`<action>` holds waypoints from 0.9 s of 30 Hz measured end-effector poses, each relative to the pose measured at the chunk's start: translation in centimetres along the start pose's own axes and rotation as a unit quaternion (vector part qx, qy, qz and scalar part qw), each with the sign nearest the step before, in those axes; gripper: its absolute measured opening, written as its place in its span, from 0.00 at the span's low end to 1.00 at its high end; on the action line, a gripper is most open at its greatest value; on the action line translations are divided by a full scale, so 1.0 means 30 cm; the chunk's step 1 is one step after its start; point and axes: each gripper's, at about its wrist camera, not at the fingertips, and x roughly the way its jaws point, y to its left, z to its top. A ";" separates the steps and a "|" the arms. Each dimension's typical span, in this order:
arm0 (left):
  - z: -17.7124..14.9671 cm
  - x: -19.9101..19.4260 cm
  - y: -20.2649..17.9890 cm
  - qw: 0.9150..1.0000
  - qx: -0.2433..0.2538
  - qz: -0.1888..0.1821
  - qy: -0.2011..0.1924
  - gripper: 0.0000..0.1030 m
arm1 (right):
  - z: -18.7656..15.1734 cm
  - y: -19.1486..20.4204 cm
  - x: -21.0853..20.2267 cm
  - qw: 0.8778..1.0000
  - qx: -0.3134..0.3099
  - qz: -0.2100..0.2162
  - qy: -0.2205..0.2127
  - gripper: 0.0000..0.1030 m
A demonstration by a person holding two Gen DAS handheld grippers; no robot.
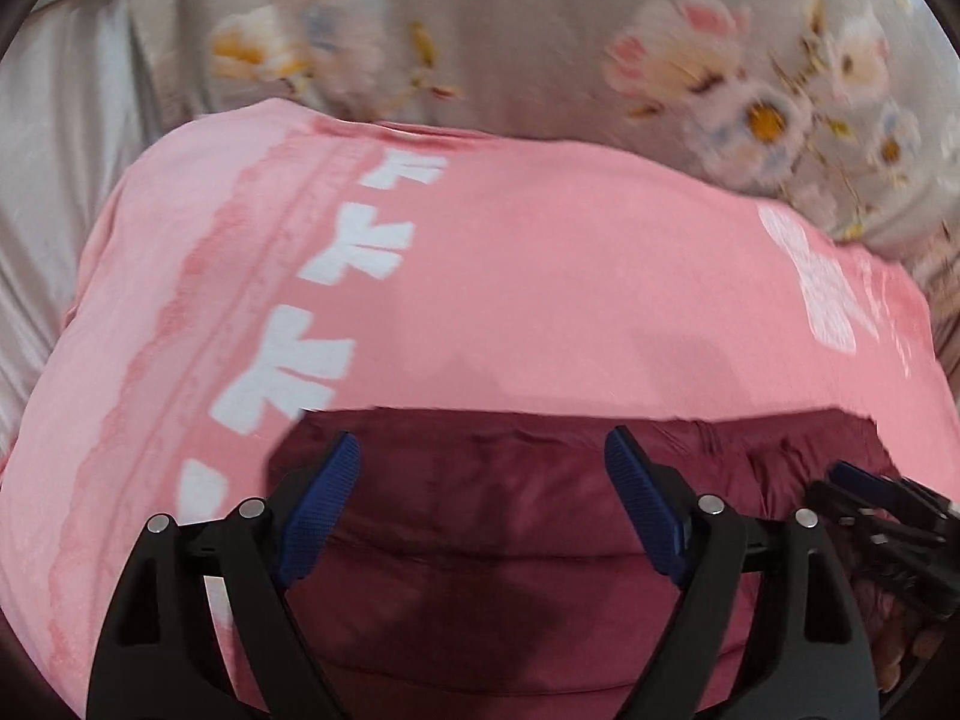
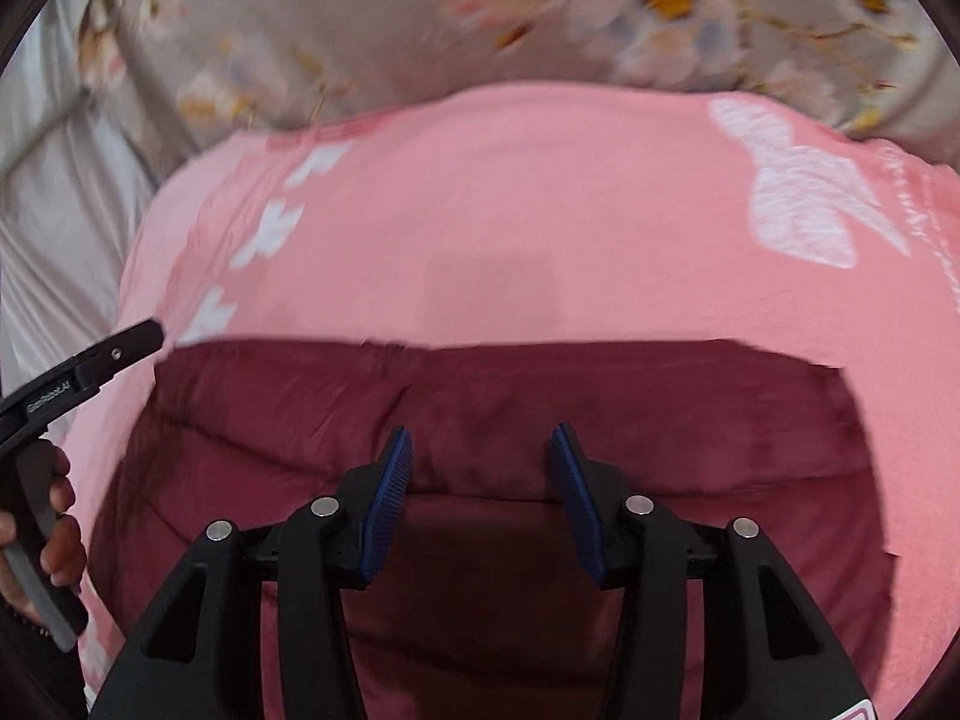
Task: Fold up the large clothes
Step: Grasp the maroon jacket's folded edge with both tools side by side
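Note:
A dark maroon garment (image 1: 510,516) lies folded on a pink cloth with white prints (image 1: 510,276); both also show in the right wrist view as the maroon garment (image 2: 480,420) and the pink cloth (image 2: 510,228). My left gripper (image 1: 483,450) is open and empty, its blue pads over the maroon garment's far edge. My right gripper (image 2: 483,444) is open and empty above the middle of the maroon garment. The right gripper also shows at the right edge of the left wrist view (image 1: 882,504). The left gripper shows at the left of the right wrist view (image 2: 114,354).
A grey bedsheet with a flower print (image 1: 540,42) lies beyond the pink cloth, and also shows in the right wrist view (image 2: 600,12). A plain pale sheet (image 1: 54,138) lies at the left. A hand holds the left gripper's handle (image 2: 54,516).

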 end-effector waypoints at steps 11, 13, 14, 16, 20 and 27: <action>0.055 0.131 -0.156 0.998 0.029 -0.037 0.043 0.78 | 0.150 0.041 0.000 0.998 -0.008 -0.017 -0.057 0.00; 0.059 0.203 -0.180 0.998 0.027 -0.029 0.057 0.78 | 0.165 0.029 0.081 0.999 -0.002 -0.024 -0.031 0.00; 0.058 0.232 -0.187 0.997 0.029 -0.023 0.063 0.78 | 0.160 0.017 0.129 1.000 0.005 -0.024 -0.016 0.00; 0.043 0.290 -0.200 0.997 0.035 -0.006 0.073 0.78 | 0.134 -0.004 0.202 1.000 0.014 -0.027 0.001 0.00; 0.014 0.364 -0.201 0.997 0.029 0.002 0.074 0.79 | 0.107 -0.050 0.258 0.999 0.043 -0.008 0.009 0.00; -0.022 0.400 -0.202 0.998 0.023 0.011 0.049 0.81 | 0.083 -0.065 0.282 0.999 0.050 0.003 -0.010 0.00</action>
